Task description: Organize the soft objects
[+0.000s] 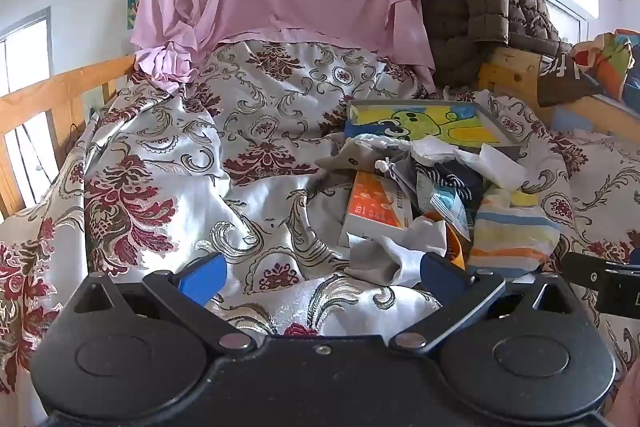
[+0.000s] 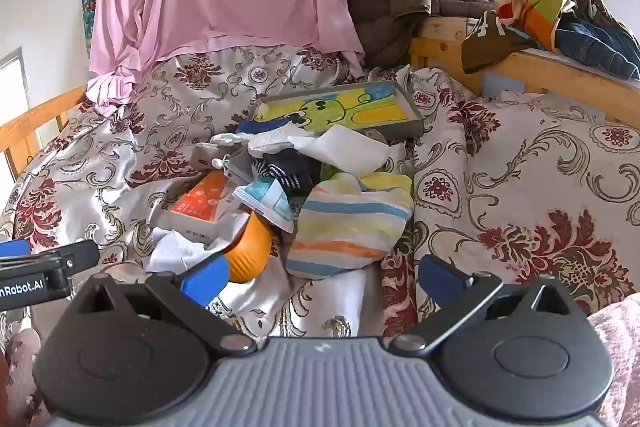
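Our left gripper [image 1: 320, 275] and right gripper [image 2: 320, 273] both hang with jaws spread wide, holding nothing, above the shiny floral satin bedspread [image 1: 168, 163]. Just beyond them lies the heap of soft things, where we see a pastel-striped cloth [image 2: 352, 223] touching an orange box [image 2: 204, 201]. Behind the heap sits a grey cartoon-printed tray [image 2: 412, 119].

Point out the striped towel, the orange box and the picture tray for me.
striped towel [image 2: 352, 223]: right wrist view, middle of its folded top.
orange box [image 2: 202, 201]: right wrist view, its orange face.
picture tray [image 2: 414, 125]: right wrist view, its grey front rim.
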`<state>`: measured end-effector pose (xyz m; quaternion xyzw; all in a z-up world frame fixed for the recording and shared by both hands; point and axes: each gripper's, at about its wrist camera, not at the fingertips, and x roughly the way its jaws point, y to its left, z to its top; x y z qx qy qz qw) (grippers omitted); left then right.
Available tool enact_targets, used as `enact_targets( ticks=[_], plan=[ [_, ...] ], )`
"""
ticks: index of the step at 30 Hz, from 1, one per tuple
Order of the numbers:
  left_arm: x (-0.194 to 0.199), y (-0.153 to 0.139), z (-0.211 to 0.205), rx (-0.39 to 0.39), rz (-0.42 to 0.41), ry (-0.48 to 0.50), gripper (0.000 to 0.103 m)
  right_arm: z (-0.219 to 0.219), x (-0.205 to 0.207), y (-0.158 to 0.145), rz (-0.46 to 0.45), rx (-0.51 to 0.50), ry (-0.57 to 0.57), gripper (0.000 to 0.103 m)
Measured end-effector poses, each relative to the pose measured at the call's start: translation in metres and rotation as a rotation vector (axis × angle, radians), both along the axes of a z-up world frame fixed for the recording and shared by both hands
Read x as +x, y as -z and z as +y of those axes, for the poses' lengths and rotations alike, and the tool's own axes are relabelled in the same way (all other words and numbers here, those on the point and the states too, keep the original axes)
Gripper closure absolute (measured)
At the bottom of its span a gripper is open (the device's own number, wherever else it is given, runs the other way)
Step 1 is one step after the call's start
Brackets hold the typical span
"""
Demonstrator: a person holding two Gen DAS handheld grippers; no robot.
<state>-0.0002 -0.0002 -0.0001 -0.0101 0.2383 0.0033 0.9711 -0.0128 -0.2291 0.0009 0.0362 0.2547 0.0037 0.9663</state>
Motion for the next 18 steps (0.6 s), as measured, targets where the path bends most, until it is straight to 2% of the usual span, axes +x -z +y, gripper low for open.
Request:
enact_targets(
  ticks=[18],
  plan=[
    [-0.0027, 0.0034, -0.0029, 0.000, 0.010, -0.011, 0.001, 0.0014, 0.0002, 0.0004, -0.007, 0.001, -0.003, 0.000]
  ],
)
